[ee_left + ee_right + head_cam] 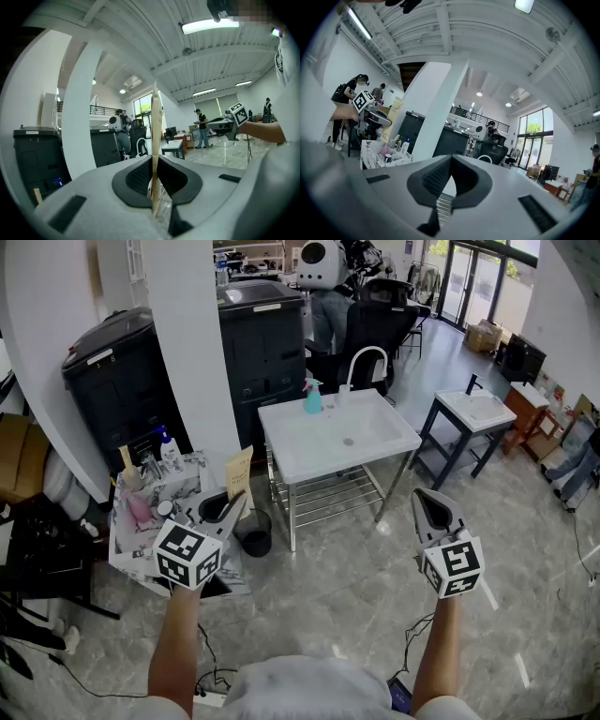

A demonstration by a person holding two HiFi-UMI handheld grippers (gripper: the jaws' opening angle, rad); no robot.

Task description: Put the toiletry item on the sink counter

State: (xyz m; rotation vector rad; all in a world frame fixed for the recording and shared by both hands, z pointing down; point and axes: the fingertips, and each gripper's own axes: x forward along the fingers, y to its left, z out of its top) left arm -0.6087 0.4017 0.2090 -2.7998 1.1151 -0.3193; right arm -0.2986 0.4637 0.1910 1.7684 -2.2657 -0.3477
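Observation:
My left gripper [232, 505] is shut on a flat tan packet [239, 473], which stands upright above the jaws. In the left gripper view the packet [155, 140] shows edge-on, pinched between the pads of the left gripper [153, 158]. It is held over the floor, between a patterned box of toiletries [192, 468] and the white sink counter [375, 442]. A teal bottle [312, 399] and a white faucet [365, 362] stand at the counter's back. My right gripper [428, 505] hangs to the right of the counter, shut with nothing in it [450, 158].
A small black bin [253, 531] sits on the floor by the counter's left legs. Black cabinets [262, 343] and a white pillar [192, 352] stand behind. A second sink stand [473, 413] is at the right. Cables lie on the floor near my feet.

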